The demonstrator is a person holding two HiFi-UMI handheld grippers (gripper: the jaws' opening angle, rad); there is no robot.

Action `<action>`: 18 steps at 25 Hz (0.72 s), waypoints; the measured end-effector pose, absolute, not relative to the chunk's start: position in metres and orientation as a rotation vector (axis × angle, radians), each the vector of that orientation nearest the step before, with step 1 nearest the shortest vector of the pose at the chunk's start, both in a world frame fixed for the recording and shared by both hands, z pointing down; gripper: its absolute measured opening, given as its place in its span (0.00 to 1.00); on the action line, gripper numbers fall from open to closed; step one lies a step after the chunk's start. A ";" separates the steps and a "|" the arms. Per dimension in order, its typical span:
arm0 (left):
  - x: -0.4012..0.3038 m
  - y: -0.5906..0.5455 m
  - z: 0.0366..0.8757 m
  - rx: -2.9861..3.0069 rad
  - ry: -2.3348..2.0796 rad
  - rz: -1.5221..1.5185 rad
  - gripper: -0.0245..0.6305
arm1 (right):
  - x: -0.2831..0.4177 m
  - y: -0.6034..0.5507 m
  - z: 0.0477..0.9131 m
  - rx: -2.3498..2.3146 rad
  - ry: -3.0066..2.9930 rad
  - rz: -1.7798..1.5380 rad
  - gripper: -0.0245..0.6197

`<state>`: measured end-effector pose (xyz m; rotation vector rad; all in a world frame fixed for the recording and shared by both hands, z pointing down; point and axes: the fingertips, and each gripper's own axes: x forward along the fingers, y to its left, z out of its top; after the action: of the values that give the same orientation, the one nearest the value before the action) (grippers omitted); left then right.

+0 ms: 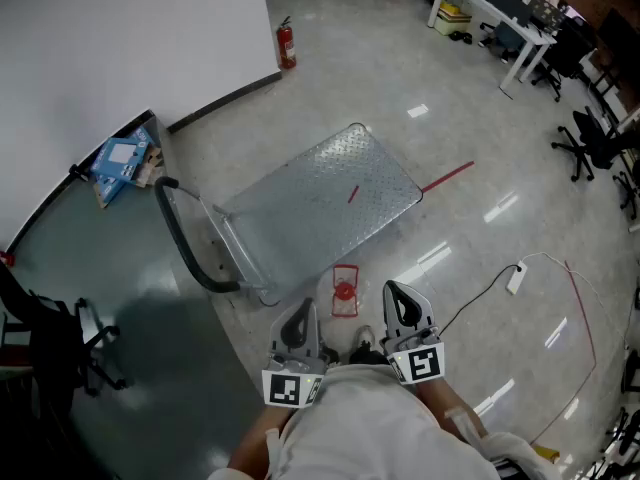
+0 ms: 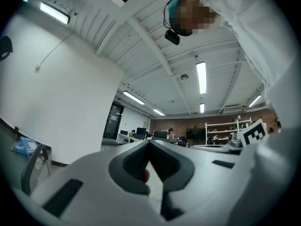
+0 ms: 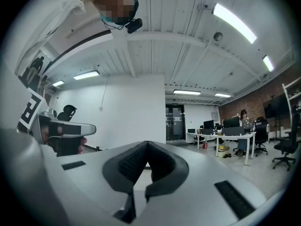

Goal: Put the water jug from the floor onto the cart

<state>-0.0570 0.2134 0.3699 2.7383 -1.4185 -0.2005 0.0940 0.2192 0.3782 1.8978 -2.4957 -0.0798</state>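
Observation:
The water jug, clear with a red cap and red trim, stands on the floor just in front of the cart's near edge. The cart is a flat platform with a diamond-plate deck and a black push handle at its left end. Both grippers are held level close to my body, either side of the jug and above it. My left gripper is shut with nothing between its tips. My right gripper is shut too, also with nothing in it. Neither touches the jug.
A fire extinguisher stands by the white wall. A blue box lies at the left beyond the cart handle. A power strip with cable lies on the floor at the right. Desks and office chairs fill the far right.

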 end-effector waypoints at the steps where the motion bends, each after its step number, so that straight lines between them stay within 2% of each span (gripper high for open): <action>1: -0.057 0.214 0.370 2.738 -1.420 -0.198 0.04 | 0.094 0.220 0.379 1.898 -2.494 -0.078 0.05; 18: -0.056 0.210 0.372 2.743 -1.415 -0.169 0.04 | 0.092 0.209 0.404 1.870 -2.492 -0.004 0.06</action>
<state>-0.0563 0.2103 0.3719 2.7431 -1.4145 -0.1694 0.0924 0.2094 0.4042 1.8696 -2.4916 -0.0037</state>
